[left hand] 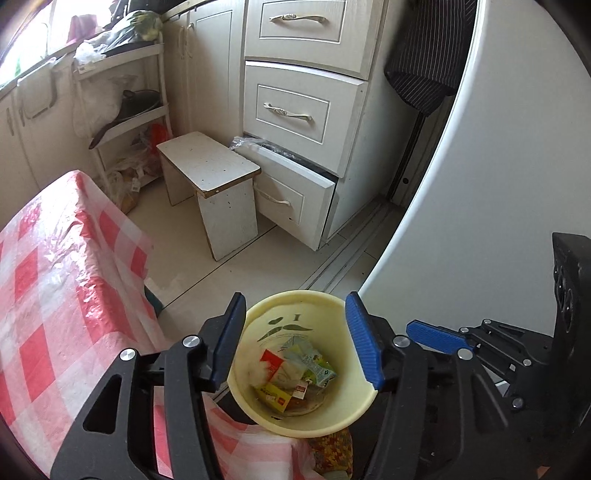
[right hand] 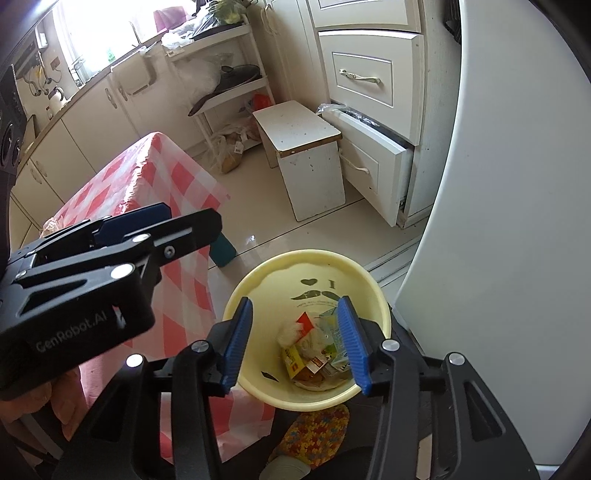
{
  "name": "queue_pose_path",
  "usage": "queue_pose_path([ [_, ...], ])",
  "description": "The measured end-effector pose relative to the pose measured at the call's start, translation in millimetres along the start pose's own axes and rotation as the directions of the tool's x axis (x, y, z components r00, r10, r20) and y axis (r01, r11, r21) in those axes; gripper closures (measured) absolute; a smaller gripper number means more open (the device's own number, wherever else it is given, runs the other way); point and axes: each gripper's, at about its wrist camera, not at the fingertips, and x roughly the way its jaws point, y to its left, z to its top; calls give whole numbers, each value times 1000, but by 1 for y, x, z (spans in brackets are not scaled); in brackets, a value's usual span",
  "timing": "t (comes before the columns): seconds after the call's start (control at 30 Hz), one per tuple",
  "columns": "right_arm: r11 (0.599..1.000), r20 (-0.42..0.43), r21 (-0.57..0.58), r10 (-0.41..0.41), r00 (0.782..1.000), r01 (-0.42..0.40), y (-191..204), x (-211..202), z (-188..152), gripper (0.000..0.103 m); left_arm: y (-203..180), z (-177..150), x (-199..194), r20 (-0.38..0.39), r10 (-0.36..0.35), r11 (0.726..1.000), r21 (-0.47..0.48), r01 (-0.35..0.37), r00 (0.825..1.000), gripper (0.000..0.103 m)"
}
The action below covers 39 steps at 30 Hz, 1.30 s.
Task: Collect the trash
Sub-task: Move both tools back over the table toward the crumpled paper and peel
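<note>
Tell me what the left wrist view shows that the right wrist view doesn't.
Only the left wrist view shows the dark striped cloth hanging at top right, and the top drawer.

Only the right wrist view shows the window and the countertop clutter beneath it.

Both show the yellow bin holding trash, the white stool, the checked tablecloth and open blue fingers.

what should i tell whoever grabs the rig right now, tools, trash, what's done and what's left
Left tool: open, nothing between the pads, above the yellow bin.
Right tool: open, empty, also over the bin.
Trash: cartons and wrappers lie at the bottom of the bin, which stands on the floor beside the table with the red checked cloth.
Done: that trash is in the bin.
Left: no loose trash shows on the visible part of the cloth; check the rest of the table and the floor.
</note>
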Motion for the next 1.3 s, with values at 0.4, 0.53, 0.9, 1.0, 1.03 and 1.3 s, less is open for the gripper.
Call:
queue_pose_path([
  [0.4, 1000, 31, -18, 17, 999, -16, 10, -7, 0, 49, 12, -6, -22, 34, 31, 999, -30, -30, 999, 37],
  [0.53, 998, 52, -56, 30, 998, -27, 21, -12, 0, 46, 22, -11, -36, 48, 50, 998, -45, -48, 998, 35],
  [0.9, 964, 119, -254, 115, 986, -82, 89, -30, -1, 40, 89, -39, -102, 95, 193, 977, -113, -182, 977, 22],
  [1.0, 943, 117, -316, 143, 983, -100, 118, -31, -2, 38, 128, -53, -127, 99, 264, 955, -163, -247, 959, 21],
  [1.03, 937, 115, -333, 151, 982, -105, 126, -31, -3, 37, 143, -59, -136, 96, 291, 944, -188, -270, 952, 20],
  [1.3, 853, 48, -488, 240, 970, -187, 220, -19, -3, 33, 262, -89, -200, 51, 466, 830, -370, -417, 883, 17],
])
